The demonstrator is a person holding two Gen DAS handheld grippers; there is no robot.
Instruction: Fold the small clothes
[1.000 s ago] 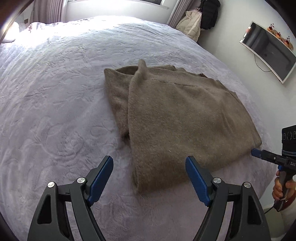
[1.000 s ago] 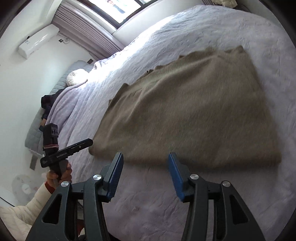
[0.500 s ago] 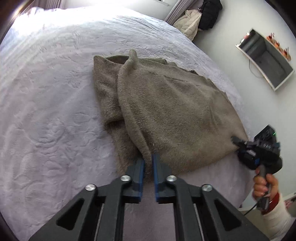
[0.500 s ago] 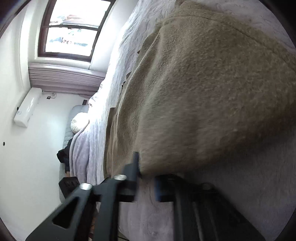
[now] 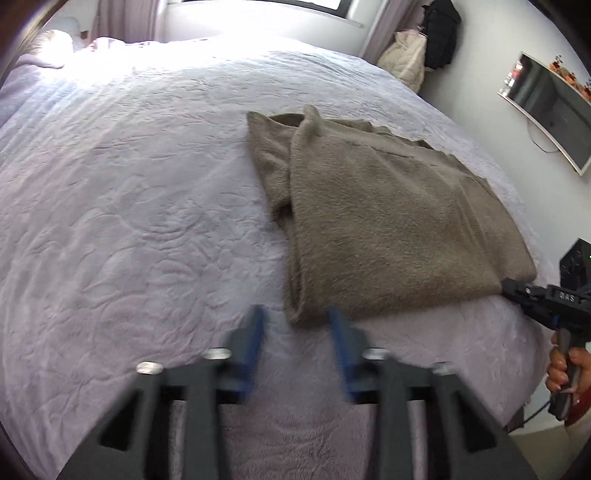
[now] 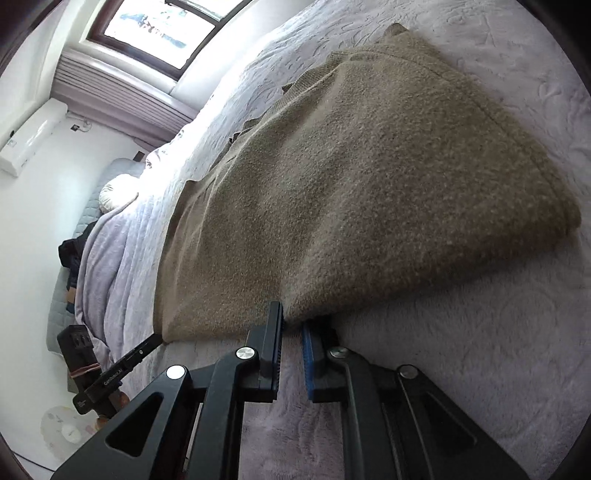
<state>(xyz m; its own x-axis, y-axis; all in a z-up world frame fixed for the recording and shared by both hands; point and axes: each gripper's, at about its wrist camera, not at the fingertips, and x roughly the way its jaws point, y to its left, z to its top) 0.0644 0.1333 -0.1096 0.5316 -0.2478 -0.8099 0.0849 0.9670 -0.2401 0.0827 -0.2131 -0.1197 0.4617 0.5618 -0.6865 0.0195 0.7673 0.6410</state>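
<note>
A folded brown fleece garment (image 5: pixel 384 225) lies on the lilac bedspread (image 5: pixel 129 229); it fills the right wrist view (image 6: pixel 369 192). My left gripper (image 5: pixel 295 317) is open and motion-blurred, its jaws just off the garment's near left corner, holding nothing. My right gripper (image 6: pixel 293 317) is nearly closed at the garment's near edge, with the hem between its fingertips. The right gripper also shows at the right edge of the left wrist view (image 5: pixel 508 286), at the garment's near right corner.
A wall-mounted screen (image 5: pixel 550 110) and hanging coats (image 5: pixel 424 48) are to the right of the bed. A window (image 6: pixel 159 26), an air conditioner (image 6: pixel 29 136) and a sofa with a pillow (image 6: pixel 114 192) lie beyond the bed. The bed's edge is close.
My left gripper was shut on the garment's near left corner; it has opened, let go and pulled back. My right gripper stays nipped on the near edge, and the garment has settled flatter.
</note>
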